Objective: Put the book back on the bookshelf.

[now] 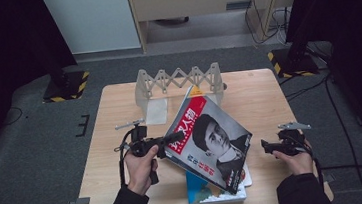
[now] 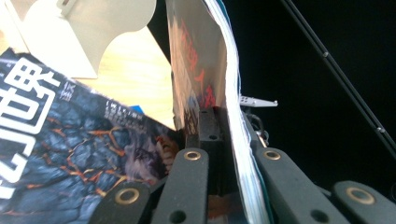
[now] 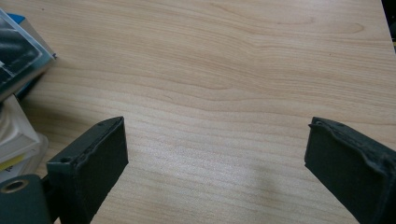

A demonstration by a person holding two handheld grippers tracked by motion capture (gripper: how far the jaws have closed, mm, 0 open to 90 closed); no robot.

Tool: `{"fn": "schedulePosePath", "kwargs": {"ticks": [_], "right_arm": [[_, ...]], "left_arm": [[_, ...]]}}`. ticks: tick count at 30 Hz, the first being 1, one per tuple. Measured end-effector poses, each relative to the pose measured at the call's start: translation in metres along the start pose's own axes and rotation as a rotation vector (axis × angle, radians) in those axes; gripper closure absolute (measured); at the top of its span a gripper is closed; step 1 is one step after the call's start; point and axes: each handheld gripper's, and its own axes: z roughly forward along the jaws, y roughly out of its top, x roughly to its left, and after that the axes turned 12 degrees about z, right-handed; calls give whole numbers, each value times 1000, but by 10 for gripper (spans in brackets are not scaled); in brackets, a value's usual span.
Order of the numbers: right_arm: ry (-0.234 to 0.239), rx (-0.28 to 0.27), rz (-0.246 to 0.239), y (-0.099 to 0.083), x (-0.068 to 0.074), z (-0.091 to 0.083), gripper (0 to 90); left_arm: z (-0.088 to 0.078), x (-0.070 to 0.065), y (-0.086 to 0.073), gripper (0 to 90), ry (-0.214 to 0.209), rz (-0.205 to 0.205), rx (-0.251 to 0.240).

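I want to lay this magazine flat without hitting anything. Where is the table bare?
Bare wood lies right of the magazine, toward the right tongs, and along the far right edge past the rack. The left edge is free too. Front middle is crowded: a stack of books sits there.

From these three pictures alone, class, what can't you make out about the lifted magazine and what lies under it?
- High view: the stack under the lifted magazine is mostly covered by it; the item count is unclear.
- Left gripper view: the magazine's cover is seen edge-on and blurred.
- Right gripper view: the stack is cut off by the left edge.
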Motion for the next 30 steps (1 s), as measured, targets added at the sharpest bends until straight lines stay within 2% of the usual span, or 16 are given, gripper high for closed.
{"fn": "schedulePosePath", "kwargs": {"ticks": [5,10,15,19,22,27,30], "right_arm": [[-2,10,1,-1,-1,2,62],[-3,15,-2,-2,-2,4,63],[5,35,-23,-3,-1,7,56],[1,54,-33,-6,-3,11,56],[-4,57,-30,-7,-5,12,56],[-15,85,-47,-10,-6,16,55],[-18,95,-59,-11,-6,17,55]], "left_arm": [[-3,-2,10,862,-27,-24,-51],[-11,-7,21,861,-22,-2,-92],[-24,-8,32,861,13,25,-129],[-36,-6,40,861,67,56,-152],[-41,-5,43,860,82,63,-163],[-53,0,49,861,104,59,-204],[-57,1,52,861,114,65,-211]]}}
